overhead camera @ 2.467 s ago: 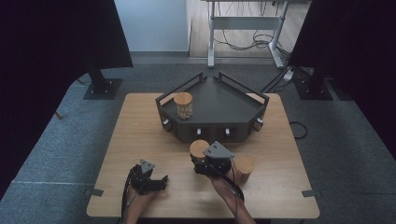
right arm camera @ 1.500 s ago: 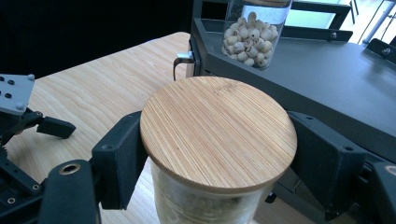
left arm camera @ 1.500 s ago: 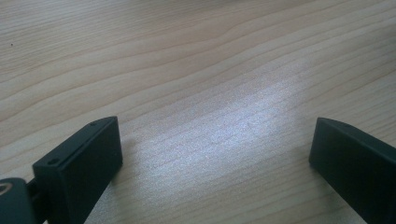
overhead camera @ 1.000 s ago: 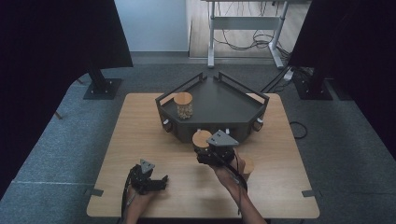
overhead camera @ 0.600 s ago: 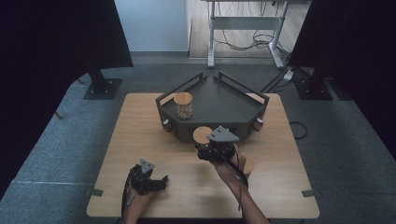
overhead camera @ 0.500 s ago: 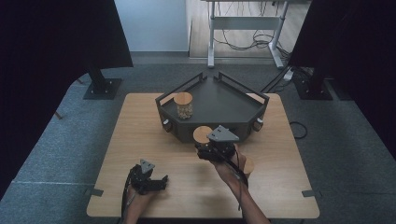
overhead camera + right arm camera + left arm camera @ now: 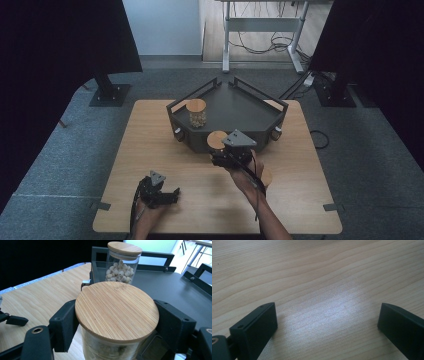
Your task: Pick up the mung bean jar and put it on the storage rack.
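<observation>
My right gripper is shut on a glass jar with a round bamboo lid, one black jaw on each side just under the lid. In the high view this jar hangs at the front edge of the dark tray. A second lidded jar holding pale round pieces stands inside the tray at its left corner. A third jar stands on the table, partly hidden behind my right hand. My left gripper rests low over the front left of the table, open, with only bare wood between its jaws.
The wooden table has bare room left of the tray and between the two hands. The tray has raised rails along its back sides. Black stands and cables sit on the carpet beyond the table.
My right gripper carried the jar away from the person, from the table's middle to the tray's front edge, and slightly further in the last second. The left gripper stayed put.
</observation>
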Tool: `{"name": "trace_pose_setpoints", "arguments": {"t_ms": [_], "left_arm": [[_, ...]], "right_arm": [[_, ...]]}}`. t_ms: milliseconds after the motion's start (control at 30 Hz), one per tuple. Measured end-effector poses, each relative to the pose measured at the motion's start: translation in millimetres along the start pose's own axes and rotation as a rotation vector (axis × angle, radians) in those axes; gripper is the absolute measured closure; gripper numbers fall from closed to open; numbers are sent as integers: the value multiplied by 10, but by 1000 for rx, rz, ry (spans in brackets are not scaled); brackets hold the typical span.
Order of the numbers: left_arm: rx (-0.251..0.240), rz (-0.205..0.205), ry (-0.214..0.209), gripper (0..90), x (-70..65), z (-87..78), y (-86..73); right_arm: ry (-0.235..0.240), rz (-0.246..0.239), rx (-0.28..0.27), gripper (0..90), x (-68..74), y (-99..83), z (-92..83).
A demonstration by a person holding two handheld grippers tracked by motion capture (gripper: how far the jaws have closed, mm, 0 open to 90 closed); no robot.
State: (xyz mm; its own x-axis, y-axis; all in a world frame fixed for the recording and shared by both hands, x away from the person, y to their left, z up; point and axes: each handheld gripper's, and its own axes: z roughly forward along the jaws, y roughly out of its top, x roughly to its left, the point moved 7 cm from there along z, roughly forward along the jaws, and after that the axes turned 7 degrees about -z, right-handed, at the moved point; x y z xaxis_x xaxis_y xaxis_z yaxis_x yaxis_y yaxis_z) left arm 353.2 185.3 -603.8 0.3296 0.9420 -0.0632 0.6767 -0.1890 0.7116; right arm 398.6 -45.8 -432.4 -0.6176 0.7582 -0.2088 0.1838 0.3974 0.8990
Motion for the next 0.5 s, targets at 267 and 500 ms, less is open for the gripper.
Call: {"name": "trace_pose_setpoints", "arguments": {"t_ms": [267,500], "left_arm": [[1,0,0,22,0,-1,0],[1,0,0,22,0,-1,0]], "right_arm": [[-1,10,-6,234,-69,47,18],[-8,9,-2,234,-109,82,40]]}}
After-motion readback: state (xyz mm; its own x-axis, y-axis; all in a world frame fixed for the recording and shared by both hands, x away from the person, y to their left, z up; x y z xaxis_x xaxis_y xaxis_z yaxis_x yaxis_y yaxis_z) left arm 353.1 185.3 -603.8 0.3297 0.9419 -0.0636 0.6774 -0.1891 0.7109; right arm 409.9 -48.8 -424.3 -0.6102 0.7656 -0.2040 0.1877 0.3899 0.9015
